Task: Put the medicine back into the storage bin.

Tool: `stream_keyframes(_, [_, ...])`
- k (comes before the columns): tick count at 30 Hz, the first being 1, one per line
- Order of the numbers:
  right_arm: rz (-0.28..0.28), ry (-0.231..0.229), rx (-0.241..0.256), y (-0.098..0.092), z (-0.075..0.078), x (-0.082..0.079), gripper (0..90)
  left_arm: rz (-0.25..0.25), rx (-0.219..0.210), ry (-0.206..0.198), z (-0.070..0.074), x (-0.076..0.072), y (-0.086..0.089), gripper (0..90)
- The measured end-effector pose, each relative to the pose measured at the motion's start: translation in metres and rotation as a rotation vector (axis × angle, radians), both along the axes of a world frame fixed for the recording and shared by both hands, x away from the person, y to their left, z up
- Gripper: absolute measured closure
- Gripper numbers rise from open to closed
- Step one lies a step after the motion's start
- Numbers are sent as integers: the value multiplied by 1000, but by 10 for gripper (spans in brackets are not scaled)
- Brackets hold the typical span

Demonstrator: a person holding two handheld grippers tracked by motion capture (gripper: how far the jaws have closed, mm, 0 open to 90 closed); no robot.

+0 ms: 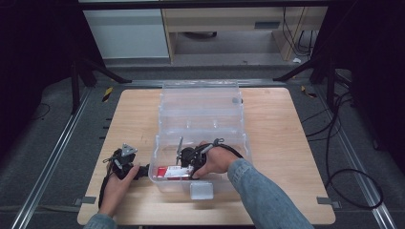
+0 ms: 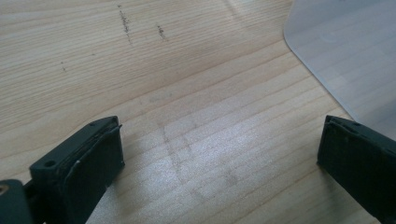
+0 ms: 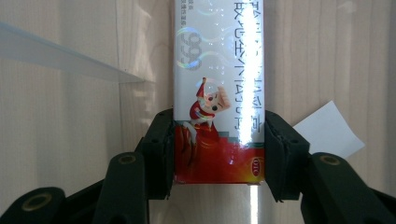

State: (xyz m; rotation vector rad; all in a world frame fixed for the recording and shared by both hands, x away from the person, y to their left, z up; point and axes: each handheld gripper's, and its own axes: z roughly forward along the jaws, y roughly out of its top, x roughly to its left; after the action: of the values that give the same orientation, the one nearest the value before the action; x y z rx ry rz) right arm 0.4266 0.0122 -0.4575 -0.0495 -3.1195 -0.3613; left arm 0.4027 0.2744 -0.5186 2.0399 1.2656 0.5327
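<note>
Red-and-white box (image 3: 218,93) lies long axis left-right in clear bin (image 1: 162,179), pinched between right gripper (image 3: 218,154) jaws; left gripper (image 2: 219,154) spread, just left of bin

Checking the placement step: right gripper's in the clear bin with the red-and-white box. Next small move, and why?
Probably open the right gripper and lift it straight out. Its jaws clamp the red-and-white box on both sides, and the box already seems to lie low inside the clear plastic bin, near its front wall. The left gripper hangs open over the wooden table beside the bin.
</note>
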Motion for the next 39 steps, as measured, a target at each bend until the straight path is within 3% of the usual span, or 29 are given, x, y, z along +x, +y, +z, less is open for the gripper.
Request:
stream_keyframes(22, [-18, -7, -37, 5, -7, -1, 492, 0, 0, -1, 0, 0, 0, 0])
stream_keyframes(31, [-36, -11, -8, 3, -1, -3, 454, 0, -1, -1, 0, 0, 0, 0])
stream_keyframes(39, [-65, -42, 77, -5, 25, -7, 511, 0, 0, -1, 0, 0, 0, 0])
